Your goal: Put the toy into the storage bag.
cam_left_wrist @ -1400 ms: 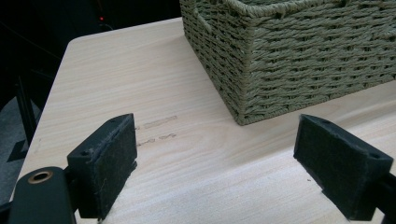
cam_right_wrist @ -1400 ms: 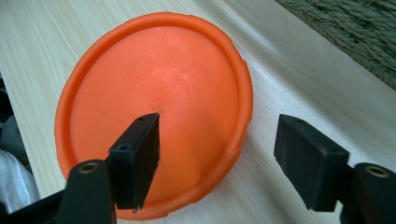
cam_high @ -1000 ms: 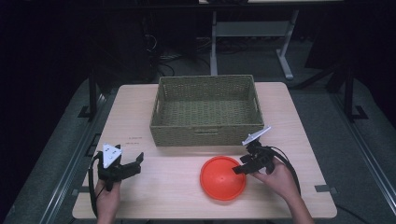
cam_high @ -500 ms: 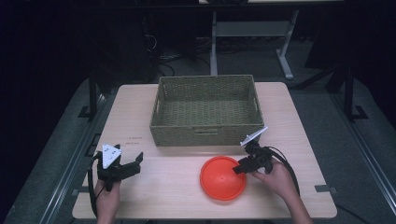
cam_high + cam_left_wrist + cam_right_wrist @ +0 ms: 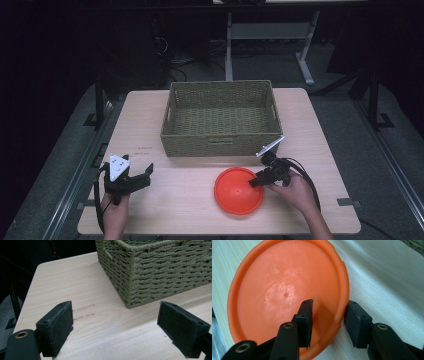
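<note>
An orange plate (image 5: 239, 190) lies on the wooden table (image 5: 145, 120), just in front of the basket. My right gripper (image 5: 255, 181) reaches onto it from the right, one jaw inside the plate (image 5: 282, 290) and the other outside its rim. The right gripper (image 5: 329, 307) has just been closing its jaws with the rim between them. A gap still shows between the inner pad and the rim, so the plate is not pinched. My left gripper (image 5: 143, 176) rests at the table's front left, open, with only bare wood between the pads of the left gripper (image 5: 115, 317).
A woven basket (image 5: 220, 142) stands at the middle of the table's far half, and its near corner (image 5: 140, 282) rises ahead of the left gripper. Dark floor and a white stand lie beyond the table.
The right gripper's jaws have narrowed around the plate's right rim and the hand has edged slightly toward the plate. The left gripper and the plate have stayed put.
</note>
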